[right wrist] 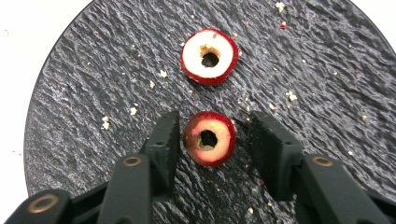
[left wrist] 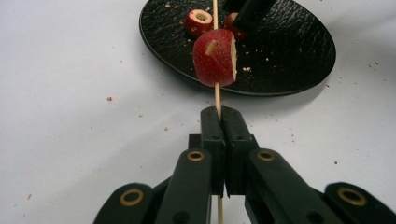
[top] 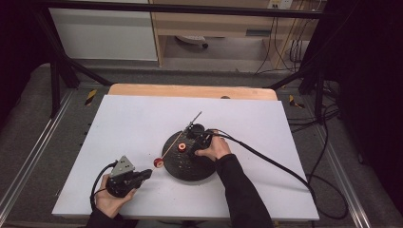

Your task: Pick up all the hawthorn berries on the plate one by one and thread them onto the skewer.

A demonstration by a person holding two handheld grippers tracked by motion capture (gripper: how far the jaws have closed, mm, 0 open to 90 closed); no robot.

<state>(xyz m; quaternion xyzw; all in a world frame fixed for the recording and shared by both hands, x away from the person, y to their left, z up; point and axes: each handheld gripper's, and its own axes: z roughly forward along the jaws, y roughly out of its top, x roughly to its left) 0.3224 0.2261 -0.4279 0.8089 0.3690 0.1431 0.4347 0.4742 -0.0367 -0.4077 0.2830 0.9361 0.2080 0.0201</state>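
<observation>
Black left tongs [left wrist: 219, 122] clamp a skewer [left wrist: 216, 95] carrying one fruit slice [left wrist: 215, 57]. Right tongs [right wrist: 212, 140] straddle another slice [right wrist: 209, 138] on the plate [right wrist: 93, 70], not yet pressing it.

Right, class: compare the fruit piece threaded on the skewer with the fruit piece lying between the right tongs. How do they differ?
The skewered piece hangs on the wooden skewer, above the white table just off the plate; the plate piece lies on the black plate.
The skewered piece shows its red skin side-on; the plate piece lies cut face up, cored hole showing.
The left tongs clamp the skewer, not the fruit; the right tongs flank the plate piece with gaps.
Both are red-skinned and pale-fleshed.
</observation>
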